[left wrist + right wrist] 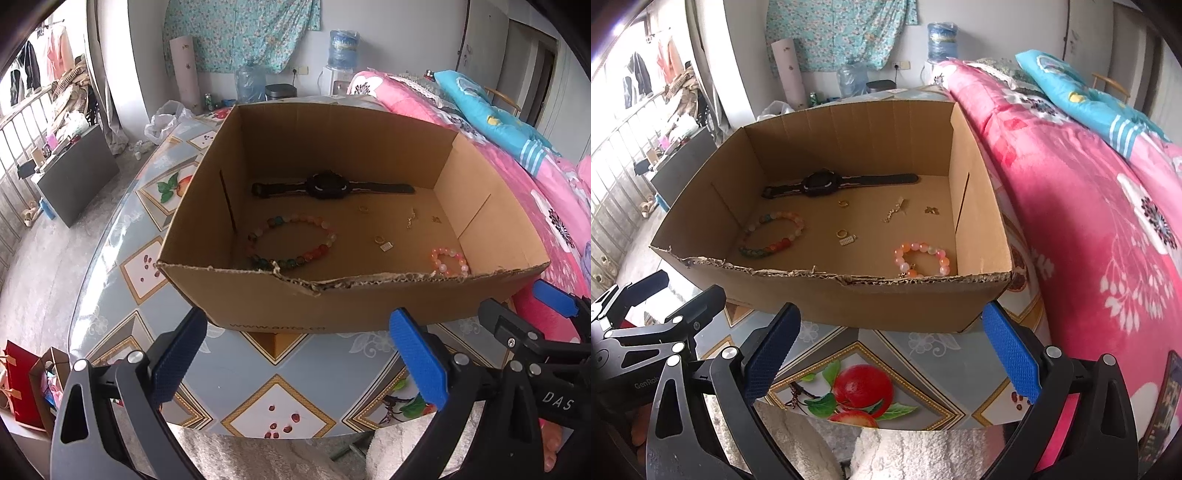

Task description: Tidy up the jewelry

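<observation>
Fruit-patterned counter [236,373] holds an open brown cardboard box [332,306]; inside lie a black wristwatch [328,186] and a big colourful bead bracelet [291,242], and the left gripper [295,354] fingers are spread wide, holding nothing. From the right wrist, a small pink bead bracelet [921,258] lies in the box's near right corner, and the right gripper [892,356] fingers are spread wide too, with nothing between them.

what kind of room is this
Most likely a bedroom in a home: a pink floral quilt lies piled beside the table, clothes hang by the window, and a water dispenser stands at the back wall.
</observation>
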Demonstrator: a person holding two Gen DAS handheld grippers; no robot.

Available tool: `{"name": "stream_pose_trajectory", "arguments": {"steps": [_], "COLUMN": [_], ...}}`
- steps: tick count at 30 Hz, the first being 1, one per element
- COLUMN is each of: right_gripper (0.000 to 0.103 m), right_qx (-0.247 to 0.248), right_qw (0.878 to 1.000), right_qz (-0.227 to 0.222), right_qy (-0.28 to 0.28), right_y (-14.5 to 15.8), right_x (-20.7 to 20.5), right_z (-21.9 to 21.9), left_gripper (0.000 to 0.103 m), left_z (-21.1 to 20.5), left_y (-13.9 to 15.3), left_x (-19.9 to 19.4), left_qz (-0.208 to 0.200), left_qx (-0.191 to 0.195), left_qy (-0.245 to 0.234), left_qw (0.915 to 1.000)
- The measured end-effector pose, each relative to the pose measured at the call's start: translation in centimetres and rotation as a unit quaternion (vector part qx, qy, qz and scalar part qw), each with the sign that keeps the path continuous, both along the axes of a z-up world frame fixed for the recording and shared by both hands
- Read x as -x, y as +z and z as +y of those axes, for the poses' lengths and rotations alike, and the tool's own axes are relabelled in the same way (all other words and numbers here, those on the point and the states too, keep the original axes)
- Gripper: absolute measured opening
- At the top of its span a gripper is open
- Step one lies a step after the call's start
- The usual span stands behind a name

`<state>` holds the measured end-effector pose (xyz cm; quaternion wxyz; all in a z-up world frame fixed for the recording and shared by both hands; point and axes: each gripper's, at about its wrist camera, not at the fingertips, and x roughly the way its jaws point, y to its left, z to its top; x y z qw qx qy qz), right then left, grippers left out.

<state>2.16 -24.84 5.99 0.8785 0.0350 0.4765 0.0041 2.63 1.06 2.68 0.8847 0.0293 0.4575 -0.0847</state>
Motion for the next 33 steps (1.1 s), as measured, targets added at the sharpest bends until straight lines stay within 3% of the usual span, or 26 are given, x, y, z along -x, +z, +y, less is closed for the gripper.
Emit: {"name": "stream_pose_trajectory", "arguments": {"steps": [33], "right_gripper": [0.095], "right_qx": [-0.005], "right_qw": [1.0], "right_qz": [0.008], "right_qy": [-0.003], "right_y": [-0.41], "right_x": [-0.11], "right_z": [0.01], "left_gripper": [0.097], "left_z": [-0.35], "left_y": [-0.2], "left_x": [-0.38], "left_qz": [0.005], "left_qx": [-0.003], "left_qy": [-0.001], "left_qw": [1.0]}}
